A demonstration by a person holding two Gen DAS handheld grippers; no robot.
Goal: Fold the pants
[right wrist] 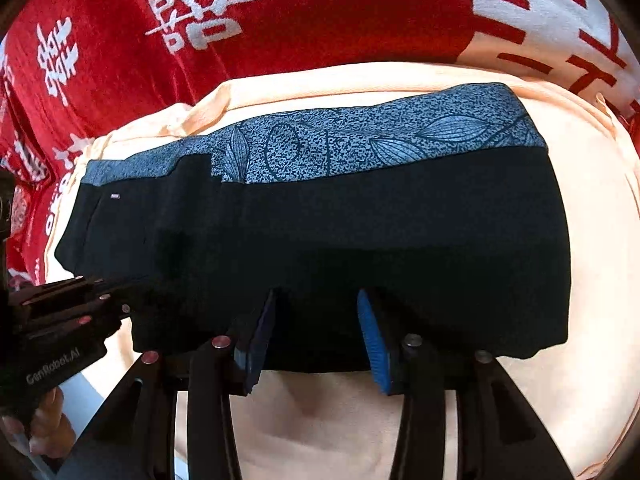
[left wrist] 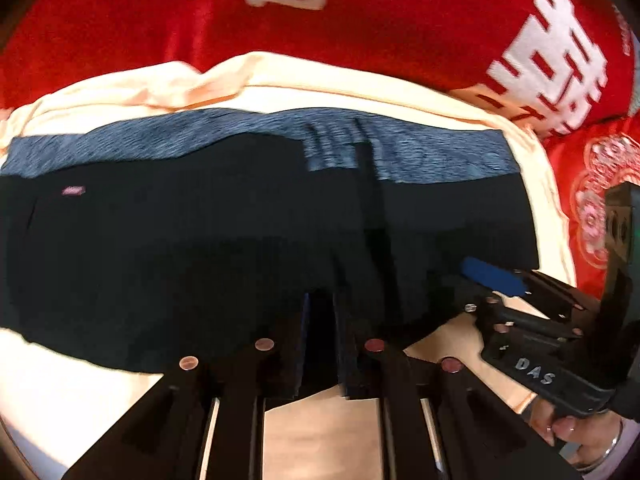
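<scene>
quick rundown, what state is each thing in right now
black pants with a blue leaf-patterned band: folded, lying flat on the peach cloth
peach cloth: spread under the pants, wrinkled at its far edge
red blanket with white characters: spread beneath the peach cloth
left gripper: jaws narrow, over the pants' near edge; grip unclear
right gripper: open, blue pads either side of the pants' near edge

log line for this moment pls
stage: pants folded, black over blue patterned band | surface: peach cloth | left tool: at near edge | right tool: open at near edge
</scene>
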